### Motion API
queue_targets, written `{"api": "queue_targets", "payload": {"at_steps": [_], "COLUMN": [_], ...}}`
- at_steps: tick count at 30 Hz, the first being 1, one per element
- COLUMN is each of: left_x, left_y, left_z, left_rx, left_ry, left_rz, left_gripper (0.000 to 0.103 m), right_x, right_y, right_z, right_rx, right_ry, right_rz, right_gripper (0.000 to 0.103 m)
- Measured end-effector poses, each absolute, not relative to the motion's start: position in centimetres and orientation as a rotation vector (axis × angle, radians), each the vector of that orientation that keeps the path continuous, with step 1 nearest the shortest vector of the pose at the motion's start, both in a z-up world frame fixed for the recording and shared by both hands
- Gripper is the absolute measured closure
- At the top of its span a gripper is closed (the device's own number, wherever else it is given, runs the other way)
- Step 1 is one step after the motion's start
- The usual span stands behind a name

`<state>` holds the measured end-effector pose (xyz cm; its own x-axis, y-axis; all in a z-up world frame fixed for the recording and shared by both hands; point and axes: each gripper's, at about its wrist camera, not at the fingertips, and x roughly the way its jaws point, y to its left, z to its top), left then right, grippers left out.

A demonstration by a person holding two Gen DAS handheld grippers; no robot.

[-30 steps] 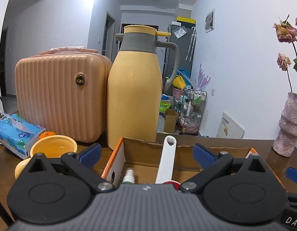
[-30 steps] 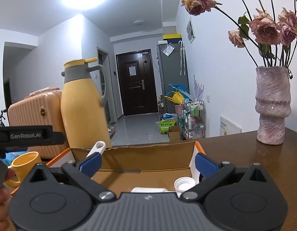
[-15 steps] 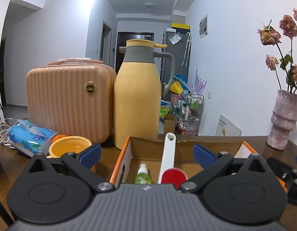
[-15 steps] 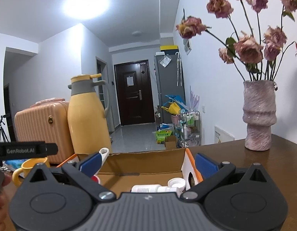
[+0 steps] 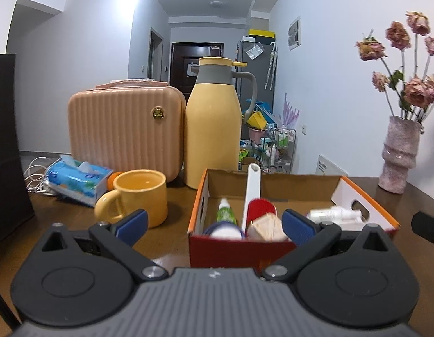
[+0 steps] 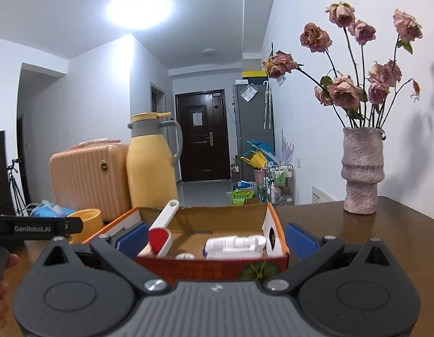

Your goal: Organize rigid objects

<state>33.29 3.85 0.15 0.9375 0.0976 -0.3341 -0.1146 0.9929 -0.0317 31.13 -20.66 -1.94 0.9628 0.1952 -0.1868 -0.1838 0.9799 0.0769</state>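
Observation:
An open cardboard box (image 5: 365,199) with a red front stands on the brown table; it also shows in the right wrist view (image 6: 275,224). Inside lie a white-handled red brush (image 5: 252,188), a green-labelled bottle (image 5: 224,210), a wooden block (image 5: 268,226) and a white spray bottle (image 5: 333,213). The brush (image 6: 160,231) and white bottle (image 6: 233,244) also show in the right wrist view. My left gripper (image 5: 214,226) is open and empty in front of the box. My right gripper (image 6: 215,237) is open and empty, also short of the box's front.
A yellow mug (image 5: 141,193), a blue tissue pack (image 5: 76,178), a peach case (image 5: 124,132) and a yellow thermos jug (image 5: 214,126) stand left of and behind the box. A pink vase of dried roses (image 6: 361,171) stands at the right. The left gripper's body (image 6: 34,227) shows at the right view's left edge.
Both grippers have drawn back from the box and risen, so its red front and contents now show. Both stayed open and empty.

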Motion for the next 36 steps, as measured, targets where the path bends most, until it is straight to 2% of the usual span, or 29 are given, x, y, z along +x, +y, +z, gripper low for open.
{"api": "queue_targets", "payload": {"at_steps": [21, 29, 36], "left_x": [12.9, 7.5, 6.4], "left_y": [2.2, 2.0, 2.3], "left_z": [-2.4, -2.5, -1.8], "left_rx": [0.011, -0.031, -0.042], "left_ry": [0.314, 0.282, 0.256], "left_rz": [0.070, 0.045, 0.056], "left_gripper": [0.000, 0.000, 0.000], "right_x": [10.1, 6.1, 5.3], "right_y": [-21.5, -21.0, -21.1], "right_z": [-4.2, -4.7, -3.9], "right_rx": [-0.035, -0.017, -0.009], "right_ry": [0.226, 0.241, 0.213], "right_rz": [0.218, 0.244, 0.241], "right_gripper": [0.000, 0.000, 0.000]}}
